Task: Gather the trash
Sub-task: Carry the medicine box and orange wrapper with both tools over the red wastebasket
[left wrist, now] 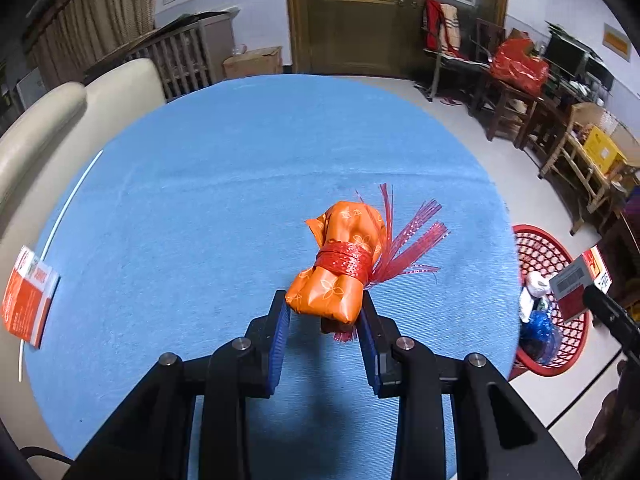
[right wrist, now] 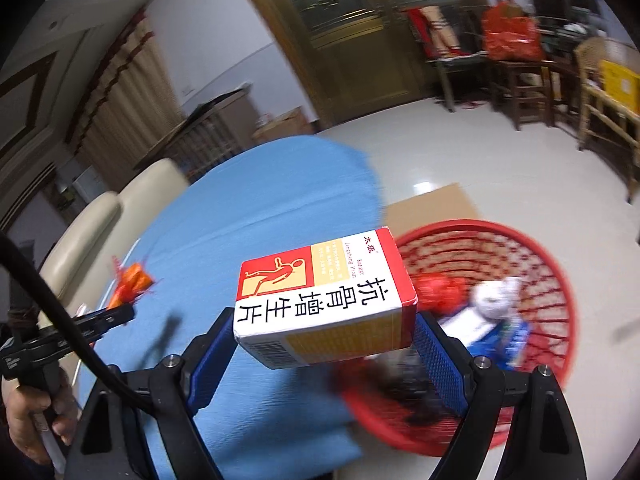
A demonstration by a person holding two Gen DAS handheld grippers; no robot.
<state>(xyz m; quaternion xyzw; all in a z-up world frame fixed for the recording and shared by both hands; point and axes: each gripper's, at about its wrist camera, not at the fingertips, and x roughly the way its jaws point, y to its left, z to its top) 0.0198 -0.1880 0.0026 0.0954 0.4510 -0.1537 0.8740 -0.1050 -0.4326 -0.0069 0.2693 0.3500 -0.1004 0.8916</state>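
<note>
While the left gripper (left wrist: 324, 314) clamps a crinkly orange packet (left wrist: 338, 268) bound with red plastic string above the ribbed blue tablecloth (left wrist: 200, 184), the right gripper (right wrist: 324, 334) pinches a rectangular cardboard medicine box (right wrist: 326, 300); beyond its fingertips sits the round red mesh basket (right wrist: 560, 288).

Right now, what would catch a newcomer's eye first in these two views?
The orange packet bound with red string, pinched in the left gripper above the blue tablecloth. Then the red-and-white medicine box clamped in the right gripper, poised beside the red basket on the floor, which already holds some trash.
</note>
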